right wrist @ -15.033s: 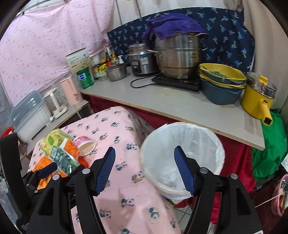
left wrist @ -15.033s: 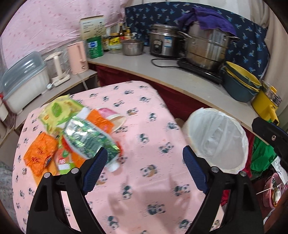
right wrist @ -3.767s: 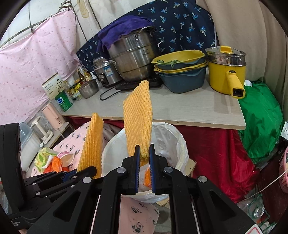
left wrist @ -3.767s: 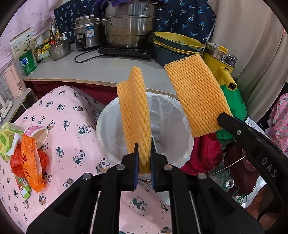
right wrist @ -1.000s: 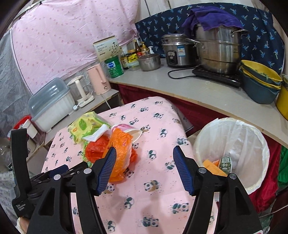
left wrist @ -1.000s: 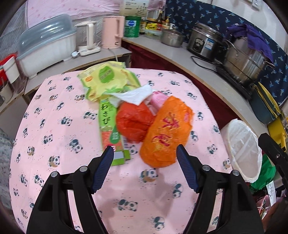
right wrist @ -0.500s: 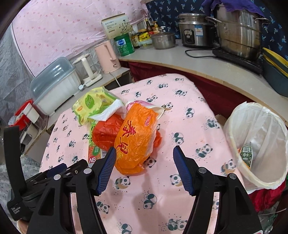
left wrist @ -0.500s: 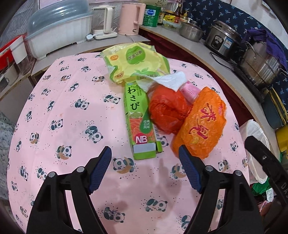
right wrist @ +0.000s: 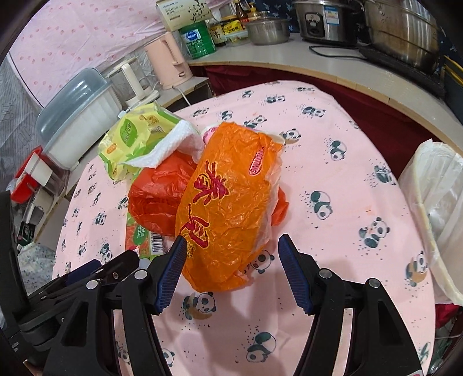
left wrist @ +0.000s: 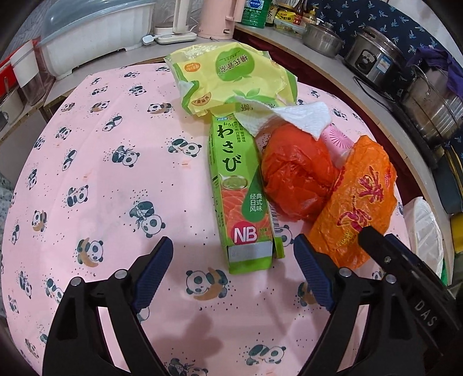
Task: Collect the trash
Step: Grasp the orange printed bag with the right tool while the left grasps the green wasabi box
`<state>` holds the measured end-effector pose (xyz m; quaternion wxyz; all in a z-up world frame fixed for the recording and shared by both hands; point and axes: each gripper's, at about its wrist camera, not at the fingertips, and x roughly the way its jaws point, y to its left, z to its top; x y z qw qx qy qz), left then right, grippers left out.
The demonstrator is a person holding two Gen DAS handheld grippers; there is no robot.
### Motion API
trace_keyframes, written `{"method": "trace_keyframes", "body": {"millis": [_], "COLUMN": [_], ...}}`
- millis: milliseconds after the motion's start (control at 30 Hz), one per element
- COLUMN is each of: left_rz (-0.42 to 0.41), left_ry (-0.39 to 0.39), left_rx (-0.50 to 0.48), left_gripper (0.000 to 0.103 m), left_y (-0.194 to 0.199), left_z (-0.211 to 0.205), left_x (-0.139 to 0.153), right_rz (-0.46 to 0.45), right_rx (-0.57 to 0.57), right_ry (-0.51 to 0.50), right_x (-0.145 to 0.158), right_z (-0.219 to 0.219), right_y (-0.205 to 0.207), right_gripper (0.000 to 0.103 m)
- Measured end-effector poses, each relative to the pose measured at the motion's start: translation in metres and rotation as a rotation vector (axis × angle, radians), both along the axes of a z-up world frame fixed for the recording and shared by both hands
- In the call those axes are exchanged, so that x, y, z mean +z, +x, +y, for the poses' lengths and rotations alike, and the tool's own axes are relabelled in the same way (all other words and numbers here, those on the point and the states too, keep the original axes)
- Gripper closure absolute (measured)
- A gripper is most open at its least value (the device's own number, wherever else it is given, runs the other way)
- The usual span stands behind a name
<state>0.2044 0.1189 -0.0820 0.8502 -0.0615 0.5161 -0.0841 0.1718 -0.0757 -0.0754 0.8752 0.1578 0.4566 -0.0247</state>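
While the left gripper (left wrist: 233, 273) jaws have just widened near the wasabi box (left wrist: 241, 199), the right gripper (right wrist: 230, 270) jaws gape, seemingly clear of the orange bag (right wrist: 228, 202).

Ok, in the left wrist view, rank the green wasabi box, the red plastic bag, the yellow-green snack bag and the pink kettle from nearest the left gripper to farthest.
1. Green wasabi box, just ahead of the left gripper.
2. Red plastic bag, ahead to the right.
3. Yellow-green snack bag, at the table's far edge.
4. Pink kettle, on the counter beyond.
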Motion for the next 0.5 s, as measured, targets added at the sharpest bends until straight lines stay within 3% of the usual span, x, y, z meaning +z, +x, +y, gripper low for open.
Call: {"method": "trace_keyframes", "body": {"millis": [200, 300, 433, 500], "left_rz": [0.038, 0.051, 0.04, 0.035], "left_ry": [0.008, 0.01, 0.032, 0.027], "left_rx": [-0.004, -0.012, -0.038, -0.05], "left_gripper": [0.021, 0.022, 0.038, 0.05], "left_y": [0.016, 0.021, 0.022, 0.021], "left_z": [-0.007, -0.011, -0.017, -0.02], "left_x": [-0.016, -0.022, -0.023, -0.022], "right_rz": [0.026, 0.028, 0.017, 0.006], "right_rx": [0.001, 0.006, 0.024, 0.031], "right_ry": [0.02, 0.028, 0.04, 0.038], "right_x": [-0.013, -0.015, -0.014, -0.011], "right_z": [-0.002, -0.003, -0.003, -0.002], "right_y": [0.01, 0.011, 0.011, 0.009], "right_gripper": [0.04, 0.047, 0.072, 0.075]}}
